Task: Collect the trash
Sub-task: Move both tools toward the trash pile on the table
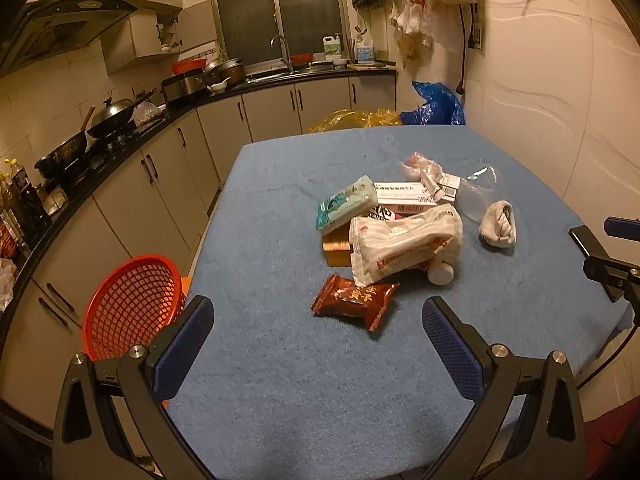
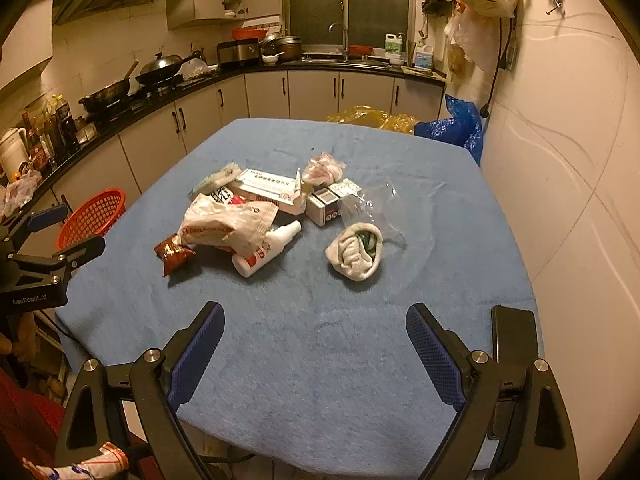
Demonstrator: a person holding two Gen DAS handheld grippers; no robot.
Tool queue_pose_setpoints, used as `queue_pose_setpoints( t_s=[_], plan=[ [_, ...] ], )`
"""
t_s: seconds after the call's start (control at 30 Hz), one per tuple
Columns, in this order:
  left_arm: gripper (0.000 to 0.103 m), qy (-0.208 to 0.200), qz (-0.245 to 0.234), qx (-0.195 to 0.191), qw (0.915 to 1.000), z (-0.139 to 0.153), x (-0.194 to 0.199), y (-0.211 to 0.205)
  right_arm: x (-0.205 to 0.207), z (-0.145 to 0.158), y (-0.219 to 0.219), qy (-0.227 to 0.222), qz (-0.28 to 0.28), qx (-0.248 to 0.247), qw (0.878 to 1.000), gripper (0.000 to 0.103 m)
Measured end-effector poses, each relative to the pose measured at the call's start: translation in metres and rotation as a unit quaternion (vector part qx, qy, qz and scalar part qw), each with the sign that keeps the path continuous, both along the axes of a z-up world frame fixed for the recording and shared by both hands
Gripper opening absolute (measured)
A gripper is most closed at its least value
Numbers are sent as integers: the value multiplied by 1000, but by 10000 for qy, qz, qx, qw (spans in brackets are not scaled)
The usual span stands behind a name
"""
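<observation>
Left wrist view: both grippers' jaws apart, empty; trash pile (image 1: 394, 228) ahead, red basket (image 1: 132, 304) beside table (image 1: 280, 360).

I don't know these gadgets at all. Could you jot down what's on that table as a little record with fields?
Setting: a kitchen, with a table under a blue cloth
Trash pile: brown snack wrapper, white crumpled bag, teal tissue pack, white bottle, small boxes
Apart from pile: rolled white sock, beside clear plastic
Bin: red basket, off the table's left edge, nothing visible in it
Left hand-held gripper: open, holding nothing
Right hand-held gripper: open, holding nothing
</observation>
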State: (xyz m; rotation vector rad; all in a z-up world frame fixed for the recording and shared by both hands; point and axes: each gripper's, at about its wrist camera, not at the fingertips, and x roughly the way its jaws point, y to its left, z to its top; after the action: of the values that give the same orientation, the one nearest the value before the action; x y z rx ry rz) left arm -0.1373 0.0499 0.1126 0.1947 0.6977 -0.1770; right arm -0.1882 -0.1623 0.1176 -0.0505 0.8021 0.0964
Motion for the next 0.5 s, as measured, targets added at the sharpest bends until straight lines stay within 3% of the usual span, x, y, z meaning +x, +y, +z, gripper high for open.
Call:
queue_pose_setpoints(
  t_s=[0.5],
  plan=[
    [103, 120, 139, -17, 9998, -9, 0, -18, 8, -5, -18, 58, 185, -44, 9998, 94]
  ],
)
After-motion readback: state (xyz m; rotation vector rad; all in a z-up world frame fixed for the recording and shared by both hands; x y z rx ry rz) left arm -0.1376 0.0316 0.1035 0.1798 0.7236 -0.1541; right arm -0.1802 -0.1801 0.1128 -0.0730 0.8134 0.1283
